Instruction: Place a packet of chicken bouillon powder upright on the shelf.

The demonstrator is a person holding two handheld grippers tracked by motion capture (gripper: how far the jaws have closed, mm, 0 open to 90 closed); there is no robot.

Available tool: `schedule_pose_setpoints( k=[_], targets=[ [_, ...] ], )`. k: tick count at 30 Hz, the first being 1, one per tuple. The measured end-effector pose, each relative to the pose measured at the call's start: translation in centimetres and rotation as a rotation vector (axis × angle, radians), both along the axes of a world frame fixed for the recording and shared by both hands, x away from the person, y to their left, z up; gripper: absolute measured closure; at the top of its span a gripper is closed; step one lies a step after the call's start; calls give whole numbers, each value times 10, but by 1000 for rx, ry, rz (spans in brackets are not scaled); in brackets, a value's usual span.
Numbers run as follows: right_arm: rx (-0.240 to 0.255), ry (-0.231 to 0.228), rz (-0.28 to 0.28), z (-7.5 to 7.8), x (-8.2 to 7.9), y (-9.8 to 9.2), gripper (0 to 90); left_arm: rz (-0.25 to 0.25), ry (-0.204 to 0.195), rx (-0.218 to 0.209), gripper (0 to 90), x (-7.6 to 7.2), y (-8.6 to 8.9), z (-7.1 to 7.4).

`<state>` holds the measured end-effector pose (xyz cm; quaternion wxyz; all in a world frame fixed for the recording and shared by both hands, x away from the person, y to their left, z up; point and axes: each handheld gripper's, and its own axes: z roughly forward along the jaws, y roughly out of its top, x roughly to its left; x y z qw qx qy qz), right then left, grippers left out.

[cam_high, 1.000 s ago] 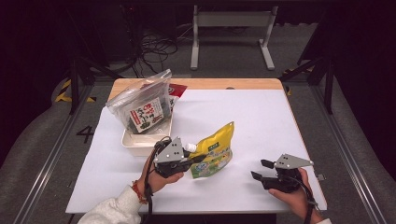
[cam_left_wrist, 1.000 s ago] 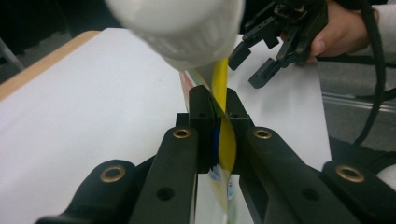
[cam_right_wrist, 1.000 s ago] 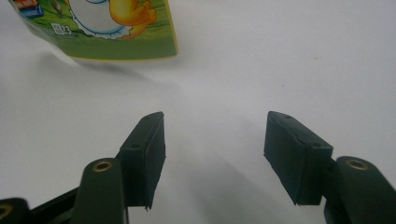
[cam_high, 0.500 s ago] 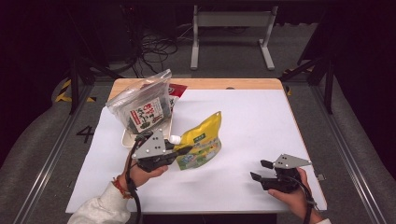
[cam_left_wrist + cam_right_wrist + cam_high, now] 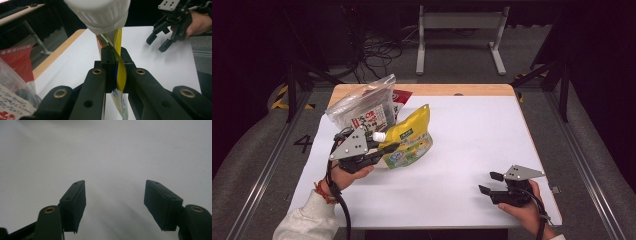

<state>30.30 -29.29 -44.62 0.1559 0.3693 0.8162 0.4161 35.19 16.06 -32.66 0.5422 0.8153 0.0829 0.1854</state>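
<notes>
Yellow spouted pouch (image 5: 408,142) with white cap, tilted upright above the white table, near the left edge.

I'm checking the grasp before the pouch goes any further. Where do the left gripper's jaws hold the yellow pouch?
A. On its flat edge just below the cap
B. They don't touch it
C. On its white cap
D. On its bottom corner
A: the left gripper is clamped on the yellow pouch by its thin edge, right under the white cap.

pouch (image 5: 408,142) before bag (image 5: 362,107), on table (image 5: 472,130)

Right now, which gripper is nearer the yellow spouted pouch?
Left. The left gripper is clamped on the yellow spouted pouch; the right gripper sits open, well apart toward the table's near right corner.
</notes>
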Motion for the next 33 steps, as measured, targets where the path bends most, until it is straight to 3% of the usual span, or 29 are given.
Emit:
schedule_pose_setpoints(
  k=[9, 18, 25, 29, 33],
  targets=[
    [-9, 6, 9, -2, 0, 4, 337, 1, -24, 15, 862, 12, 18, 9],
    [-8, 6, 27, -1, -1, 7, 328, 37, 5, 32, 862, 24, 40, 2],
    [-10, 8, 28, -2, -2, 10, 329, 41, -8, 7, 861, 28, 55, 14],
    [-13, 17, 29, -4, -1, 11, 329, 39, -30, 26, 861, 28, 59, 20],
    [-17, 23, 34, -5, 0, 14, 328, 51, -18, 36, 862, 31, 64, 21]
  ],
)
